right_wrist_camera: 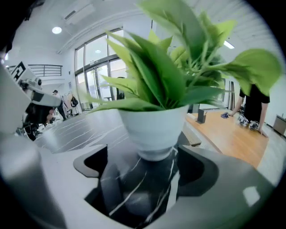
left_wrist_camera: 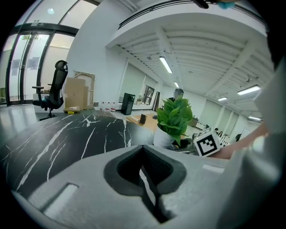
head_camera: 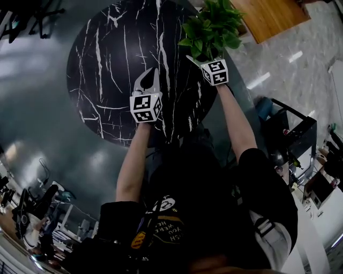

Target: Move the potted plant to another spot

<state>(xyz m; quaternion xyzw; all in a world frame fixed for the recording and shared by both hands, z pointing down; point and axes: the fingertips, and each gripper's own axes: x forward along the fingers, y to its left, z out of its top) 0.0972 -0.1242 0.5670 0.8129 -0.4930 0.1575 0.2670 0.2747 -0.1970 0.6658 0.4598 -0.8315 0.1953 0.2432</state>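
The potted plant (head_camera: pixel 211 27), green leaves in a white pot (right_wrist_camera: pixel 154 127), stands near the far right edge of the round black marble table (head_camera: pixel 118 59). My right gripper (head_camera: pixel 205 60) is open right in front of it. In the right gripper view the pot's base sits just ahead of the open right gripper (right_wrist_camera: pixel 147 172), with a jaw on either side and no contact showing. My left gripper (head_camera: pixel 150 76) is shut and empty over the table's middle, left of the plant. The left gripper view has the plant (left_wrist_camera: pixel 173 118) ahead to the right, beside the right gripper's marker cube (left_wrist_camera: pixel 208 142).
A wooden tabletop (head_camera: pixel 268 16) lies just beyond the plant. Desks with screens (head_camera: pixel 297 142) stand at the right. An office chair (left_wrist_camera: pixel 53 89) and cardboard boxes (left_wrist_camera: pixel 76 94) are past the table's far left side. The person's arms reach over the near edge.
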